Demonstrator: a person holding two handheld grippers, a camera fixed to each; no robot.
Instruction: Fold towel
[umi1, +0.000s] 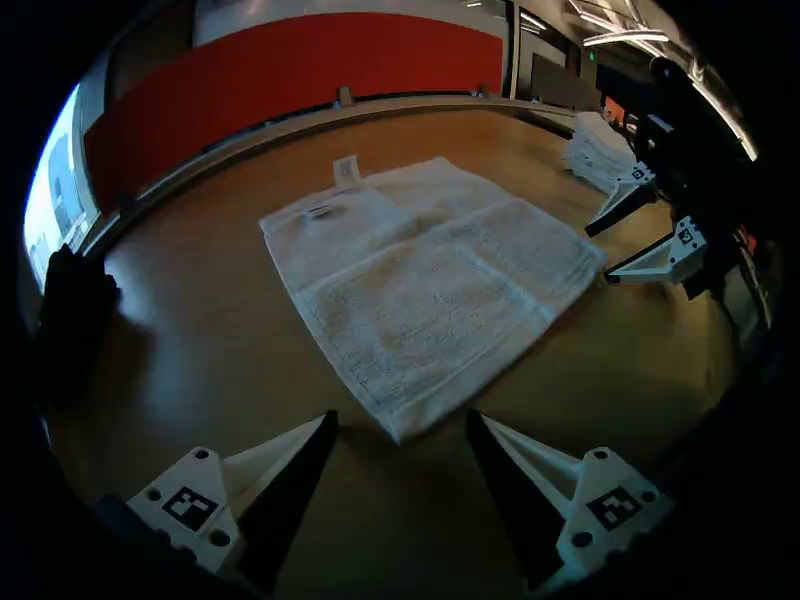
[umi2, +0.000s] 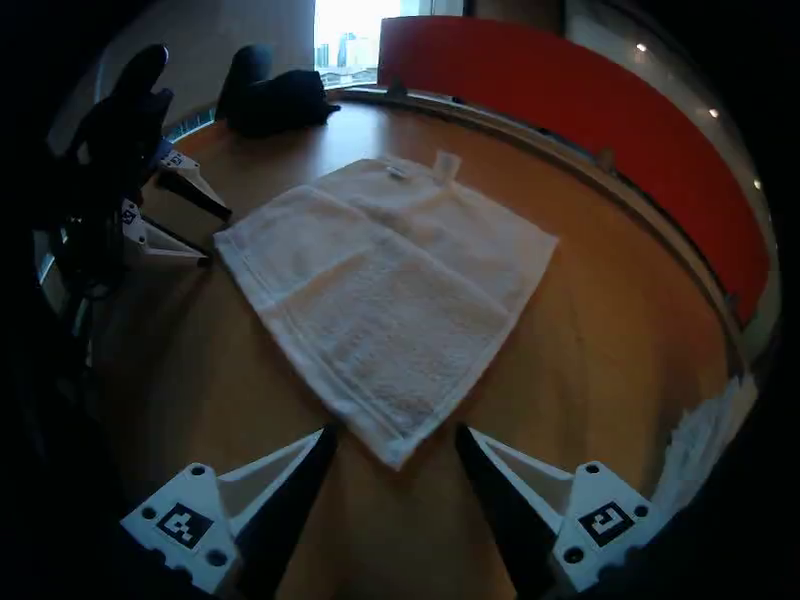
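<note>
A white towel (umi1: 430, 280) lies flat and unfolded on the wooden table (umi1: 200, 330), a small tag at its far edge. In the left gripper view my left gripper (umi1: 400, 425) is open, its fingers on either side of the towel's near corner, just short of it. The right gripper (umi1: 600, 250) shows farther off at the towel's right corner, open. In the right gripper view the towel (umi2: 390, 290) spreads ahead, and my right gripper (umi2: 395, 440) stands open around its near corner. The left gripper (umi2: 215, 235) appears at the far left corner, open.
A stack of folded white towels (umi1: 600, 150) sits at the table's far right, also seen as towels (umi2: 710, 440) at the right edge. A dark bag (umi2: 275, 95) rests at the far end near a window. A red wall panel (umi1: 300, 70) runs behind the table.
</note>
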